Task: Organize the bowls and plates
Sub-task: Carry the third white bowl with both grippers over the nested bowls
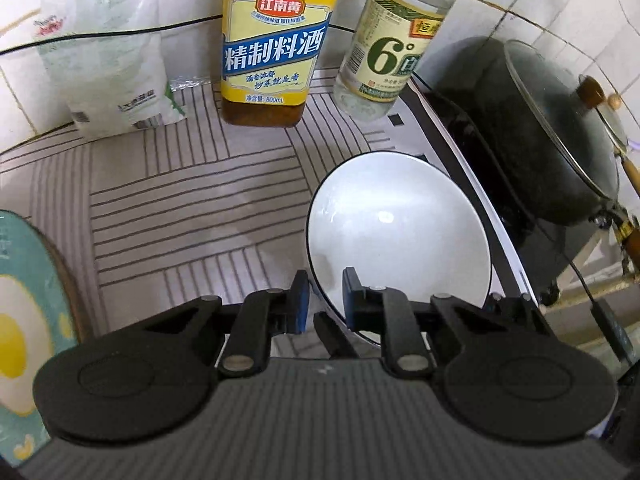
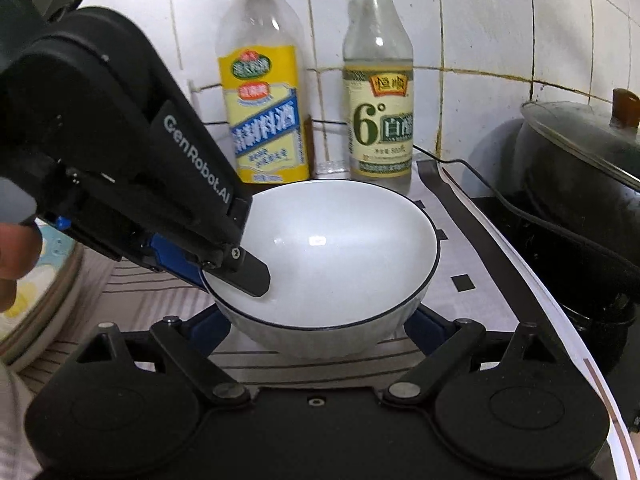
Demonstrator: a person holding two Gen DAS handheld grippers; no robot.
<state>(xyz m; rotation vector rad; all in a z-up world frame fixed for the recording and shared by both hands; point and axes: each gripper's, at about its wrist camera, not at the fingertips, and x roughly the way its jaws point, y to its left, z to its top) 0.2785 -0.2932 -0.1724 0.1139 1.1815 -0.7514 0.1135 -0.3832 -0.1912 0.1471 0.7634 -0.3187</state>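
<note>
Left gripper (image 1: 325,300) clamps the rim of the white, dark-edged ceramic bowl (image 2: 340,248), one finger (image 2: 250,276) inside, one outside. Right gripper (image 2: 316,330) stands wide, the bowl's base between its fingers.

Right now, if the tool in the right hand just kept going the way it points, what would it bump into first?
The white bowl. The right tool has its fingers spread to either side of the bowl's base, so the bowl wall lies almost directly ahead; the vinegar bottle stands farther behind.

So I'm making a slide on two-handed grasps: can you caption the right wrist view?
Left tool pinches the white bowl's rim while the right tool's fingers flank its base.
</note>
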